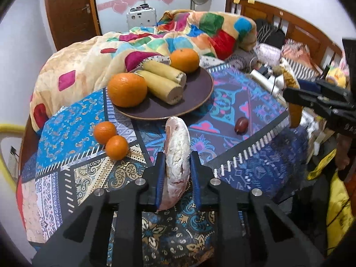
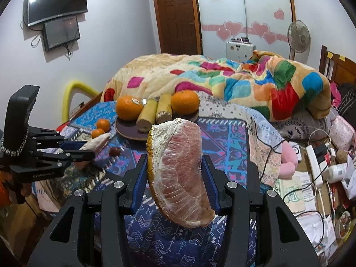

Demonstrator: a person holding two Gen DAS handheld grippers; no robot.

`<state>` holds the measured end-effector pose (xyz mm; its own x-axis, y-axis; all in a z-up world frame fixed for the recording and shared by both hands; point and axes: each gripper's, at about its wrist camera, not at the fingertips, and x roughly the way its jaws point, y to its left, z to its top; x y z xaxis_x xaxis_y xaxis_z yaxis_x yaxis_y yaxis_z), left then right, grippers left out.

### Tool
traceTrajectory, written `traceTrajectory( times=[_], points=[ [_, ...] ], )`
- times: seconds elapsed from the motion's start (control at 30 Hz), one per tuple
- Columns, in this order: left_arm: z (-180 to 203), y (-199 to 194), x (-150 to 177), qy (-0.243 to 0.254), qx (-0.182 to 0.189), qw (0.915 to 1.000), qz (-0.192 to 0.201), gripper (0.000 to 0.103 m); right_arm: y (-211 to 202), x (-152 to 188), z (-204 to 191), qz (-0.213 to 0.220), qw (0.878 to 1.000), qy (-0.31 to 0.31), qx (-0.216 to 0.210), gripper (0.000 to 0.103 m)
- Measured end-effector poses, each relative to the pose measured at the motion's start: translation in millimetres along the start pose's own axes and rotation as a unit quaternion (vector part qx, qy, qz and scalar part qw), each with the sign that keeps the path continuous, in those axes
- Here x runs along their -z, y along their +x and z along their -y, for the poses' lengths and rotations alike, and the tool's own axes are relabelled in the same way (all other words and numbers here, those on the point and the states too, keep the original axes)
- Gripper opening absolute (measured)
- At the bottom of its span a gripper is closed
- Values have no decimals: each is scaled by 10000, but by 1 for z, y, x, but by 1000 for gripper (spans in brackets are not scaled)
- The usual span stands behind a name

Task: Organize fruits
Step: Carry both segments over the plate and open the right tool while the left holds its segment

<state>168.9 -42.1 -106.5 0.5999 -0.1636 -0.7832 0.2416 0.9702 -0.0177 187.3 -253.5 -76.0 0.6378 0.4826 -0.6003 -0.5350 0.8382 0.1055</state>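
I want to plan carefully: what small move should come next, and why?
Probably carry the left gripper forward to the plate: it grips a pomelo wedge, and the plate already holds oranges and has bare space in front.

Both claws, left (image 1: 177, 169) and right (image 2: 175, 173) (each clamped tight)

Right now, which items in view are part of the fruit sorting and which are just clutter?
Job:
left pomelo wedge in left gripper
right pomelo wedge in right gripper
plate
two large oranges
two small tangerines
small red fruit

Lying about:
blanket
power strip
fan
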Motion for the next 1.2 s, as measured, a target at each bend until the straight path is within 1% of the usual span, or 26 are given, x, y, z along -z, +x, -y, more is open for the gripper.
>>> traceTrajectory(
  times=[0.07,0.23,0.37,0.53,0.73,0.93,1.2],
  points=[
    [-6,-8,-2,-119,75,9999,55,21,-2,-4,-2,65,10000,-8,10,44],
    [-10,-24,-5,-181,84,9994,289,21,-5,-13,-5,208,9998,-3,2,44],
    [-11,-34,-15,-196,62,9984,523,21,-3,-24,-7,298,9995,-40,19,44],
    [-18,-44,-33,-197,-62,9964,822,21,6,-38,-11,383,9992,-90,20,44],
    [-30,-45,-60,-130,-344,9933,1098,21,19,-56,-16,472,9988,-154,-7,44],
    [-41,-32,-83,-90,-474,9917,1190,21,46,-69,-17,418,9989,-208,3,44],
    [-48,-18,-98,3,-455,9906,1290,21,96,-91,-19,115,9997,-148,-142,44]
  ],
)
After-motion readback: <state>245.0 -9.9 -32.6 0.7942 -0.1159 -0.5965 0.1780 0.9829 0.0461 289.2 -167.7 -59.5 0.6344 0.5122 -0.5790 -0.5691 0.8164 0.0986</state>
